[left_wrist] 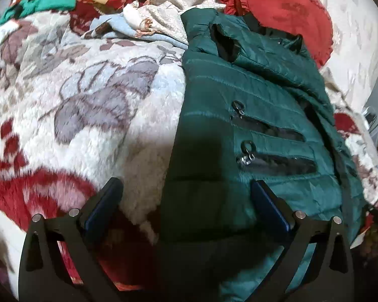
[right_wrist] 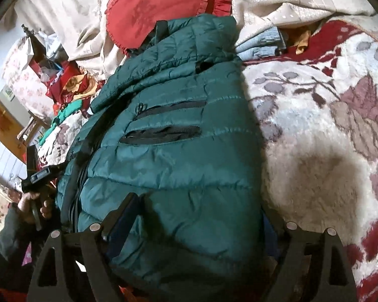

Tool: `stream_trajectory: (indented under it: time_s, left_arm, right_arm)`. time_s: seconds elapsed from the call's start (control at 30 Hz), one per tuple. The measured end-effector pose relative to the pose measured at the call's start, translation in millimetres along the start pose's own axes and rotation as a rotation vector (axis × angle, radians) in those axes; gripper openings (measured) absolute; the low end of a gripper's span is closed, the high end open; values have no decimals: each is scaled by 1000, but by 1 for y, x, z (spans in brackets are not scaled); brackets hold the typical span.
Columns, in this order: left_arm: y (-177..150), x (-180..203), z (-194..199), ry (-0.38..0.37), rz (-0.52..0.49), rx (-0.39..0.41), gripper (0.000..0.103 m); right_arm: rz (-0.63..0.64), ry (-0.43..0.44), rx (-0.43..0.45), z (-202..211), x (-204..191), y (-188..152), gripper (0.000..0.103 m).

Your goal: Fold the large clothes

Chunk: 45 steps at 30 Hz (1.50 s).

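Since the green quilted puffer jacket looks light, puffy and slippery, grip its near hem: the left gripper gapes empty, while the right gripper straddles that hem wide, its pinch unclear.

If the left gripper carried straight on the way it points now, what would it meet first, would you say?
Most likely the near edge of the green puffer jacket, lying between the open jaws of the left gripper, though depth is unclear.

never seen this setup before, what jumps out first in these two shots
A dark green quilted puffer jacket with two black zip pockets lies along a fleecy floral blanket. A red ruffled cushion sits just past its collar. The right gripper straddles the jacket's near end.
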<state>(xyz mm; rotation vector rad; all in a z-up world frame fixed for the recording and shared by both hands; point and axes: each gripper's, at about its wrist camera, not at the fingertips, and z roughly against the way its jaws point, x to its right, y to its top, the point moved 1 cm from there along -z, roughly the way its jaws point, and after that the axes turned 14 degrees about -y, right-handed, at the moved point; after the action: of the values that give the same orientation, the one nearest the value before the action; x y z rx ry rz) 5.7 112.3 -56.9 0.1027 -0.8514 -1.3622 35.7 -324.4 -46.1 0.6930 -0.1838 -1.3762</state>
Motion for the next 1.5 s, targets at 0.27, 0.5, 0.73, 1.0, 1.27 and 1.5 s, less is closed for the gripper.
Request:
stream_trajectory:
  time_s: [0.27,0.5,0.73,1.0,1.27,1.5]
  left_arm:
    - [-16,9,14,-176,-16,-12,102]
    - [-21,24,3,-75,-87,-25,102]
    - [-22,26,-5,-6,-111,-9,102]
    - [-20,26,-5,-8,-104,-8,102]
    - [-21,27,-3,-17,-103,-15,102]
    - [-33,-7,25,-158,40,1,102]
  right_arm:
    - [24,75,35,5,-15,0,85]
    - [-41,74,6,-9,-9,0,91]
    - [40,26,39,-12,-26,-4,103]
    - [13,4,72,-13,-27,-6,103]
    - [10,-2,74,-12,-28,-6,103]
    - [-106,62,13,2,-8,-9,77]
